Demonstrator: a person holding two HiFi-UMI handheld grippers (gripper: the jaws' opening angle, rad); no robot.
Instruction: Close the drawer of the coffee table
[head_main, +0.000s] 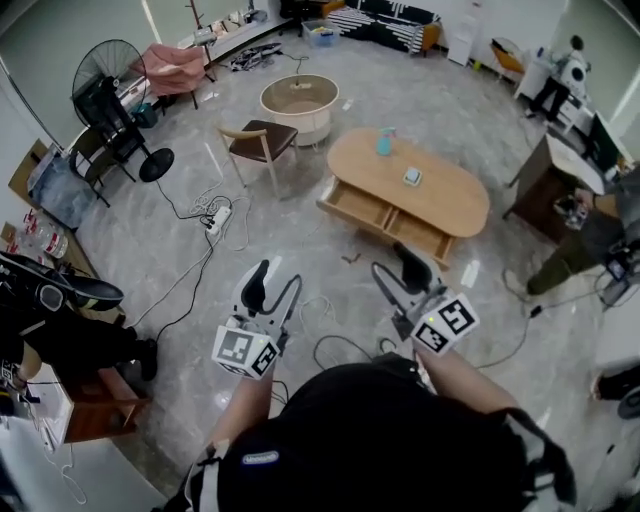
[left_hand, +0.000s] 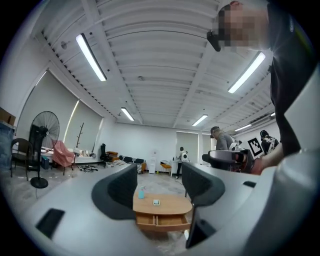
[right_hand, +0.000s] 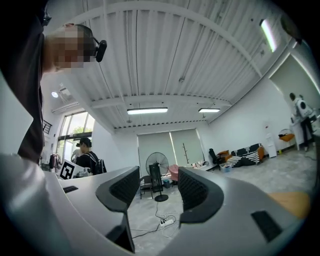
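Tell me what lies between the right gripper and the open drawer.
In the head view, only bare floor lies between the right gripper and the drawer; a small brown scrap sits slightly aside.

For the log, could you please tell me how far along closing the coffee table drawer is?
Nothing is done: the drawer of the coffee table stands pulled out. In hand: nothing, as the left claw and right claw are open, empty and well short of it. Left: approach and push it shut.
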